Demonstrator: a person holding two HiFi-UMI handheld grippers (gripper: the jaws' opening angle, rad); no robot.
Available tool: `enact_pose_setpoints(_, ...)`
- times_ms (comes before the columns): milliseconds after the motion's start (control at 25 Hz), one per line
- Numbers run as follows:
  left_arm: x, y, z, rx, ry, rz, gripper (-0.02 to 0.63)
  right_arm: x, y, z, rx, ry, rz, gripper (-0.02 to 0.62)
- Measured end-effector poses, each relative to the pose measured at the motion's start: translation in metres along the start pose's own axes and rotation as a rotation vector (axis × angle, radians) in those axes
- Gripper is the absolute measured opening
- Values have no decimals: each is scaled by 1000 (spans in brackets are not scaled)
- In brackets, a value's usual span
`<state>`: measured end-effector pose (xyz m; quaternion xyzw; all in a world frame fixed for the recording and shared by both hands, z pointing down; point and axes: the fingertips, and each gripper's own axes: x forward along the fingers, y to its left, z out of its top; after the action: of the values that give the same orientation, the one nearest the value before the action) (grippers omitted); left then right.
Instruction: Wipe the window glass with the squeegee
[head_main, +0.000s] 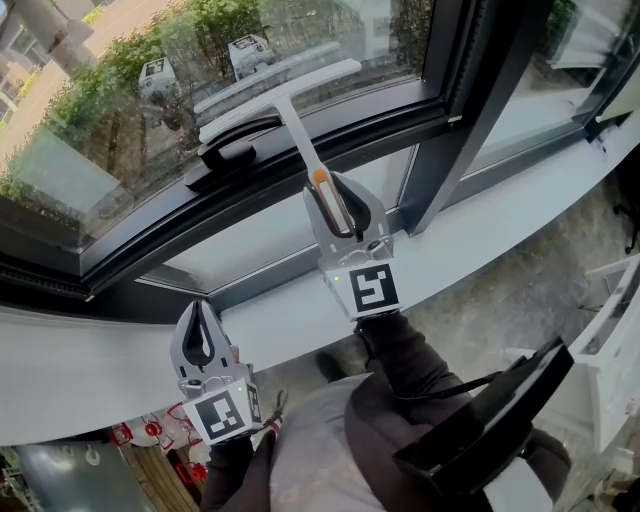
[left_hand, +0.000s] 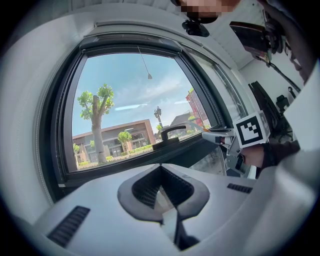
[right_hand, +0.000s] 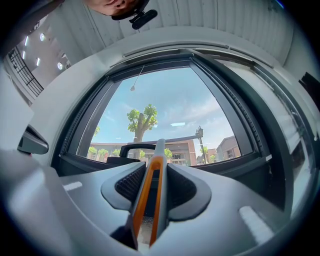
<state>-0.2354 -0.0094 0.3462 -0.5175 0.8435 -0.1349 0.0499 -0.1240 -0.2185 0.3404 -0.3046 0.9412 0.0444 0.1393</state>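
- Bright daylight comes in through the window (head_main: 110, 140); the room beside it is dimmer.
- The sill (head_main: 90, 370) below the window is evenly lit, with soft shadows.
- In the head view, faint reflections lie on the window glass.
- Both gripper views bulge round the window and have black corners.
- The squeegee (right_hand: 150, 200) below the window is close to the lens and soft.

No words, numbers or brand names can be read anywhere.

The only sign-like marks are black-and-white square code patterns. In the head view, one marker (head_main: 372, 288) sits on the cube of the right gripper (head_main: 333, 190), just below centre, and another marker (head_main: 220, 415) sits on the cube of the left gripper (head_main: 200, 312) at 7 o'clock. Faint reflections of both show in the window glass (head_main: 90, 150) at 11 o'clock. Red-and-white packets (head_main: 150, 432) at 7 o'clock carry print too small to read.
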Motion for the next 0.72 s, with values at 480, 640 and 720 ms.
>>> enact_pose_setpoints(480, 0, -4, -1, 8, 4, -5, 3, -2, -1, -7, 46, 7, 4, 132)
enact_pose_setpoints(640, 0, -5, -2, 4, 2, -10, 3, -3, -7, -5, 57, 6, -2, 132)
enact_pose_setpoints(720, 1, -6, -4, -4, 0, -17, 2, -5, -11, -5, 72, 17, -8, 132)
